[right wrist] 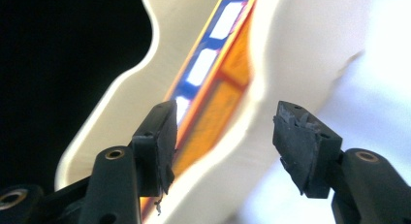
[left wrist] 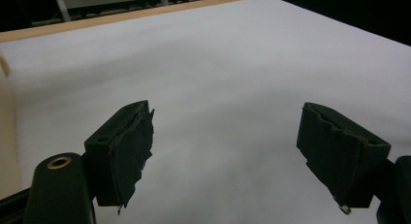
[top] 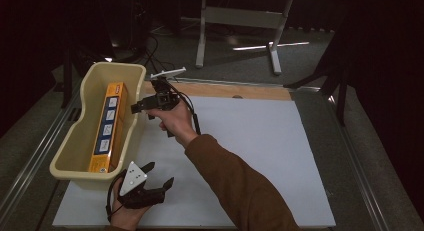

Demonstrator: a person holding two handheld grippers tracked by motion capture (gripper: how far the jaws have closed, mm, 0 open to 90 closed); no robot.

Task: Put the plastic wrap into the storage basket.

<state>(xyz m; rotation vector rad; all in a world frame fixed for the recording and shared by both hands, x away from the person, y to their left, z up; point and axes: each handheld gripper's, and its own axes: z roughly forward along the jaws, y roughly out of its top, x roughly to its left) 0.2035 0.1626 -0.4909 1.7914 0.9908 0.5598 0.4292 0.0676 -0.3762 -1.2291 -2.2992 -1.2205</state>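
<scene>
A cream plastic tub [top: 75, 141] stands on the left edge of the white sheet [top: 260, 151]. A long orange box [top: 108, 126] with blue and white labels lies inside it. My right gripper [top: 141, 109] is held at the tub's right rim, pointing left, and is open. In the right gripper view the right gripper [right wrist: 223, 132] frames the tub rim [right wrist: 291, 49] and the orange box [right wrist: 213, 78] beyond, nothing held. My left gripper [top: 161, 174] rests open at the near left, just in front of the tub. In its own view the left gripper [left wrist: 223, 132] stands wide apart over the bare sheet [left wrist: 218, 64].
A wooden strip [top: 220, 89] borders the sheet at the far side. Metal rails [top: 35, 161] run along both sides of the table. Behind it, on the dark floor, stand a white table frame [top: 240, 21] and black cables [top: 152, 46].
</scene>
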